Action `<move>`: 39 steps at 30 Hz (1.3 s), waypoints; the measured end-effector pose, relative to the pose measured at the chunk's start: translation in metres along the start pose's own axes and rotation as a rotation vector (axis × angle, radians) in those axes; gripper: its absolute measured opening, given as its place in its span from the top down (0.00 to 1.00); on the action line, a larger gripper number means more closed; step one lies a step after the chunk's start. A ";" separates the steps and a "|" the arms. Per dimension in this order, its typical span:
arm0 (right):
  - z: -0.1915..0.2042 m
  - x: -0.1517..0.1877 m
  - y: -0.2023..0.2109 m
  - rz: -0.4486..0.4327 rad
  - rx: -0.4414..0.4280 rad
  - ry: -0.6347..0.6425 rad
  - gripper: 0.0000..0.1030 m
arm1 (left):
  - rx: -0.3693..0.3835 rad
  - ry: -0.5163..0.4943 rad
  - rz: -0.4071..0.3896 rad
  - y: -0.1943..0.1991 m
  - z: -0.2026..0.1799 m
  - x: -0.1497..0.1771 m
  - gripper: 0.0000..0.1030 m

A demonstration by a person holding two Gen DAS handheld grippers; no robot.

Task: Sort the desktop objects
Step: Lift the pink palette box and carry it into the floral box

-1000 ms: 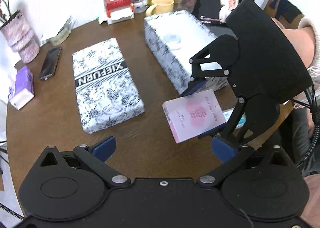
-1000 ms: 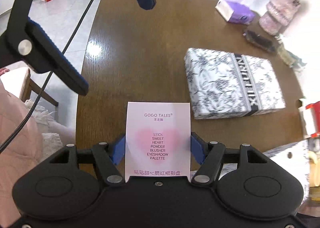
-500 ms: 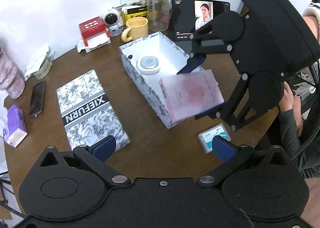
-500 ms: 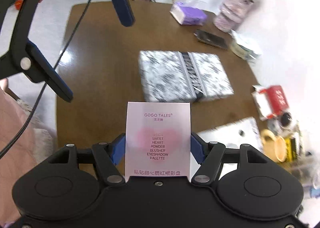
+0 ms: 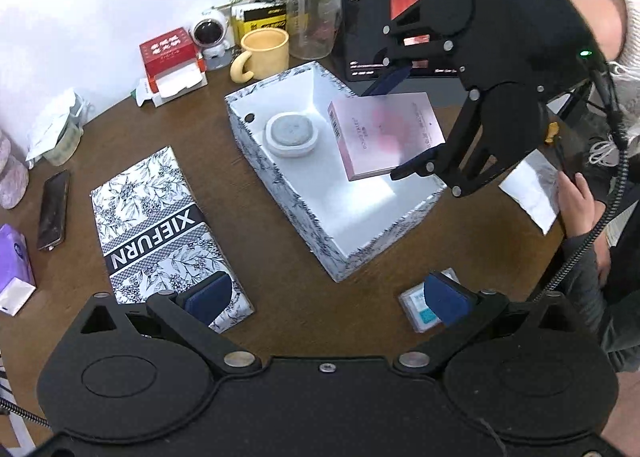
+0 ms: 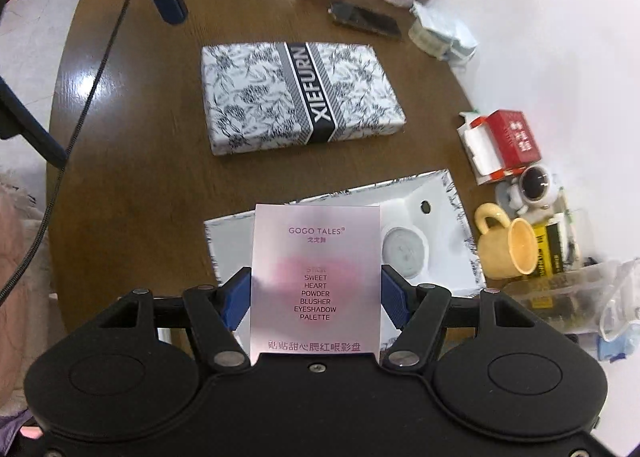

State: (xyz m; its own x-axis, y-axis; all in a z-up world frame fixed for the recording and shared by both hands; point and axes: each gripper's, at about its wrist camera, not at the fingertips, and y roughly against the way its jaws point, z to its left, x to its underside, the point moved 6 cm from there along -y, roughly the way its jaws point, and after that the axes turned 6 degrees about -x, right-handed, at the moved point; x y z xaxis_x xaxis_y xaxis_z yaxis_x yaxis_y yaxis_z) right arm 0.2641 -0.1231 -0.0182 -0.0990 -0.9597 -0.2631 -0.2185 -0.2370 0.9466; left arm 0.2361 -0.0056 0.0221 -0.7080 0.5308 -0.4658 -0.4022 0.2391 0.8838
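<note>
My right gripper (image 6: 315, 299) is shut on a pink palette box (image 6: 316, 273), held by its two side edges. In the left wrist view the pink palette box (image 5: 386, 135) hangs over the open patterned box (image 5: 360, 253), near its right half. A round white compact (image 5: 291, 133) lies inside the open box at its far end. My left gripper (image 5: 326, 297) is open and holds nothing, low over the table's near edge. Its right pad hangs above a small white and blue card pack (image 5: 420, 307).
The box's patterned lid (image 5: 160, 229) lies flat to the left. A phone (image 5: 52, 209), purple tissue pack (image 5: 14, 269), red box (image 5: 170, 57), yellow mug (image 5: 262, 53), clear jar (image 5: 312, 13) and tablet (image 5: 376, 33) ring the table's far side. A person's hand (image 5: 576, 201) is at the right.
The right gripper carried the pink palette box from beside the open box to above its inside. The left gripper pulled back and rose, showing more of the table.
</note>
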 end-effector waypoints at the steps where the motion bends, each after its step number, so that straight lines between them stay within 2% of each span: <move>1: -0.004 -0.001 -0.008 0.009 -0.008 0.007 0.33 | -0.001 0.002 0.007 -0.003 0.003 -0.001 0.00; 10: -0.042 0.005 -0.085 0.126 -0.089 0.030 0.33 | 0.006 0.011 0.068 -0.028 0.029 -0.002 0.00; 17: -0.063 0.014 -0.129 0.184 -0.131 0.021 0.33 | -0.003 0.014 0.071 -0.040 0.041 -0.007 0.00; 30: -0.069 0.015 -0.172 0.178 -0.241 0.003 0.33 | 0.002 0.036 0.095 -0.058 0.054 -0.006 0.00; 39: -0.074 0.020 -0.189 0.226 -0.229 0.027 0.33 | 0.008 0.055 0.106 -0.063 0.060 -0.002 0.00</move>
State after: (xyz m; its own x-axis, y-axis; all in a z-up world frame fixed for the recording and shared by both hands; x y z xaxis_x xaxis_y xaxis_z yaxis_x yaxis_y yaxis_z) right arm 0.3750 -0.1089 -0.1891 -0.0935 -0.9948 -0.0393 0.0309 -0.0423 0.9986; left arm 0.2975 0.0266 -0.0301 -0.7772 0.5083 -0.3709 -0.3188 0.1900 0.9286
